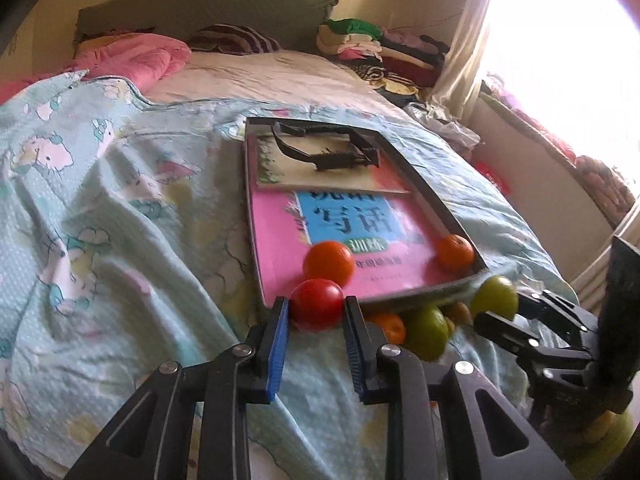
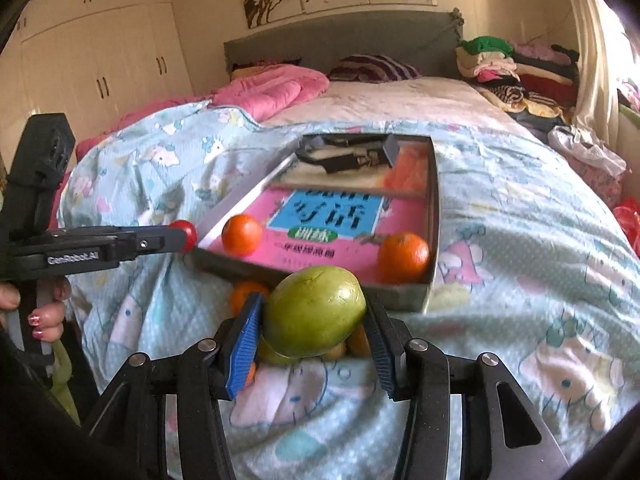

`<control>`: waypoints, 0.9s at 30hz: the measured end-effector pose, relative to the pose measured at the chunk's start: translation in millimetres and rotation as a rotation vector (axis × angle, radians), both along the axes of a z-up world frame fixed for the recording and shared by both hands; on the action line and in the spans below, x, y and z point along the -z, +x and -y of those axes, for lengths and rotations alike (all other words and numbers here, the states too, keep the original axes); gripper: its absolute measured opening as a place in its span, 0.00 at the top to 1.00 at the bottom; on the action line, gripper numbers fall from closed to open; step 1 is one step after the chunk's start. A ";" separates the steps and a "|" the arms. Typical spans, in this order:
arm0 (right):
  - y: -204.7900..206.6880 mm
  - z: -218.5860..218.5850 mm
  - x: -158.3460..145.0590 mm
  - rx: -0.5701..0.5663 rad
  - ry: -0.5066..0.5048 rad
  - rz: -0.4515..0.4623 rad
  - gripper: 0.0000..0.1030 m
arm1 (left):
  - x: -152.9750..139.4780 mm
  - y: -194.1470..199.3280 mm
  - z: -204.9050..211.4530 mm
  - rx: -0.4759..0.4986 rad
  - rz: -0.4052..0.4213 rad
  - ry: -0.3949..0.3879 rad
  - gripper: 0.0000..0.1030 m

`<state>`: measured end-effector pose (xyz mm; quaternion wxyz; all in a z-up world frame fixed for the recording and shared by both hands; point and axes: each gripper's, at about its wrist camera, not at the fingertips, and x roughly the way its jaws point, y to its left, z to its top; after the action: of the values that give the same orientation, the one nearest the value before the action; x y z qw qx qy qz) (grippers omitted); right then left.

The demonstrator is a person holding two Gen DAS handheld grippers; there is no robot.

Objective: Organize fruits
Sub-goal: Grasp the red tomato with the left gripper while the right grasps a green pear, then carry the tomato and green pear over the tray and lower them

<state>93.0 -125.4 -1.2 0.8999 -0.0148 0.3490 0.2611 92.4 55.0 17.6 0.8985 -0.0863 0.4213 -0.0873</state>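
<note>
Claws level, both at the tray's (image 2: pixel 434 216) near edge — left claw (image 1: pixel 316 314) clamps tomato (image 1: pixel 317 305), right claw (image 2: pixel 314 330) guava (image 2: pixel 316 312).

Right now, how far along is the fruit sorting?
Done: two oranges lie in the tray. In hand: the left hand-held gripper holds a red fruit, the right hand-held gripper a green fruit. Left: more fruit on the bedspread before the tray.

Two round orange tangerines (image 2: pixel 241 234) (image 2: pixel 403 257) sitting inside the shallow grey box (image 2: pixel 434 216), near its front corners. One round red tomato (image 1: pixel 317 304) showing at the box's front left corner. Two green oval fruits (image 1: pixel 495 297) (image 1: pixel 426 331) showing. More small orange fruits (image 1: pixel 390 326) lying at the front edge, count unclear. Two black-and-blue grippers (image 1: pixel 316 312) (image 2: pixel 316 316).
</note>
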 end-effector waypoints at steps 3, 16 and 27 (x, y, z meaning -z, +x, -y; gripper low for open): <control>7.7 -4.4 -4.3 -0.002 -0.004 0.015 0.50 | 0.3 10.9 -3.6 -0.024 -0.002 0.018 0.74; 40.4 -16.1 -5.4 0.002 -0.028 0.013 0.50 | 8.0 38.5 6.1 -0.071 -0.019 0.125 0.74; 64.4 -30.3 7.5 -0.014 -0.065 -0.028 0.50 | 12.0 44.2 12.3 -0.057 -0.028 0.113 0.74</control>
<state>157.3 -95.1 -8.7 0.8922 -0.0428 0.3695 0.2562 136.6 42.7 5.7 0.8981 -0.0487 0.4356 -0.0365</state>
